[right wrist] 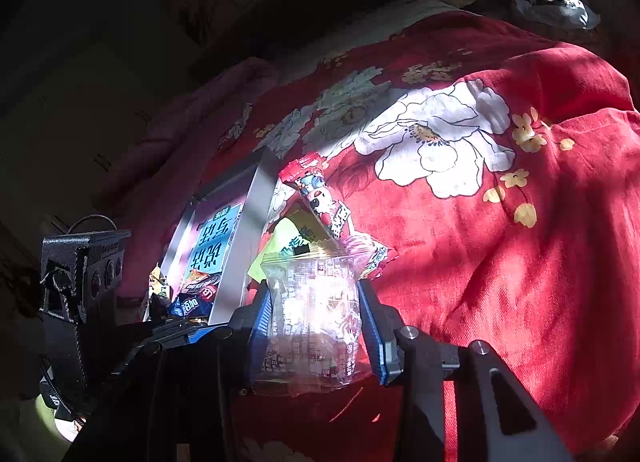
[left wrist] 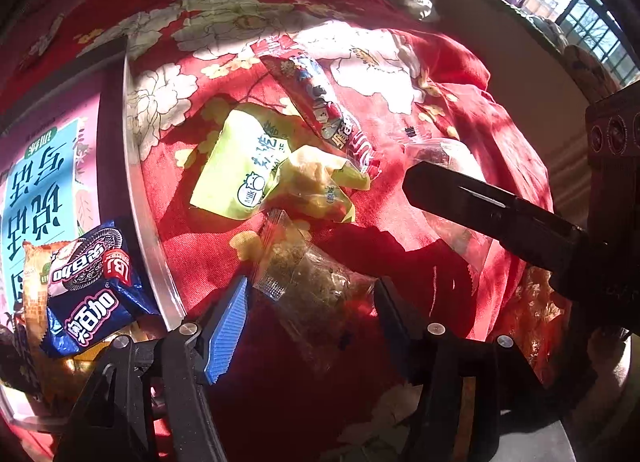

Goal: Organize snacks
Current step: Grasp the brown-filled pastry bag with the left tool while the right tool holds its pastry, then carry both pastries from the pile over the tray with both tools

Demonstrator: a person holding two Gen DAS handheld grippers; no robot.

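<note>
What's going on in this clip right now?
Snacks are being sorted off a red floral cloth into a metal tray. The right gripper clamps a clear packet. The left gripper is open around a brownish clear packet. An Oreo pack lies in the tray.

Clear packet [right wrist: 310, 322]: upright between blue pads.
Green pack [left wrist: 236, 166]: flat, centre.
Red stick [left wrist: 320, 102]: diagonal, 1 o'clock of green pack.
Oreo [left wrist: 92, 286]: in tray [left wrist: 136, 182], 9 o'clock.

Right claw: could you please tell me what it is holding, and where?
The right claw pinches a clear snack packet by its two side edges.
</note>
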